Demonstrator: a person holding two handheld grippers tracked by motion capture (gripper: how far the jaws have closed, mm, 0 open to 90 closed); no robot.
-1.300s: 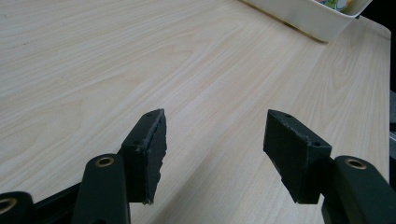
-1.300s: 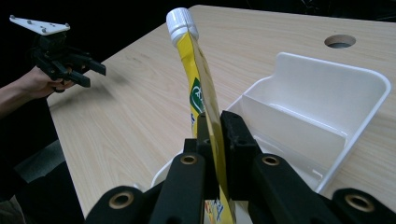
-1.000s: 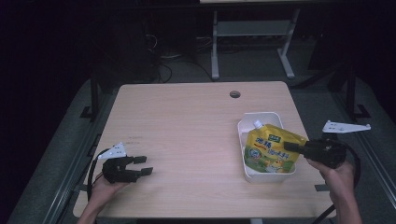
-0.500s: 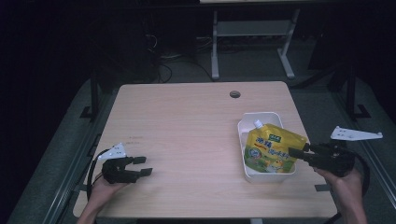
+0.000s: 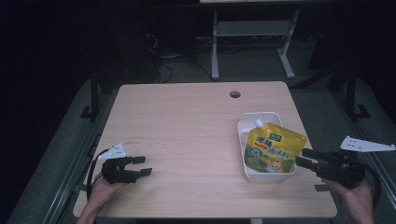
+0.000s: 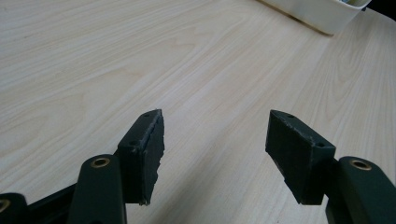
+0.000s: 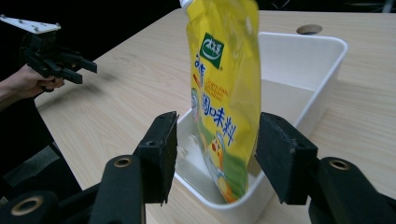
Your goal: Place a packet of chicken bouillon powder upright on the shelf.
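I see the yellow pouch point(image 5: 273, 151) lying in the white tray point(image 5: 261, 119) at the desk's point(image 5: 187, 121) right; my right tool point(image 5: 309, 158) has just opened beside it.

pouch point(image 5: 271, 150): yellow, green logo | tub point(image 5: 247, 128): white | table point(image 5: 187, 126): pale woodgrain | right gripper point(image 5: 301, 158): black

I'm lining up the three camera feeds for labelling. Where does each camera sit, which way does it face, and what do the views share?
High view: above the near edge, looking forward and down on the table; both forearms, left gripper, right gripper.
Left gripper view: rides the left gripper, looks low across the wood between open jaws.
Right gripper view: rides the right gripper, facing the yellow pouch.
Shared: all show the white bin.
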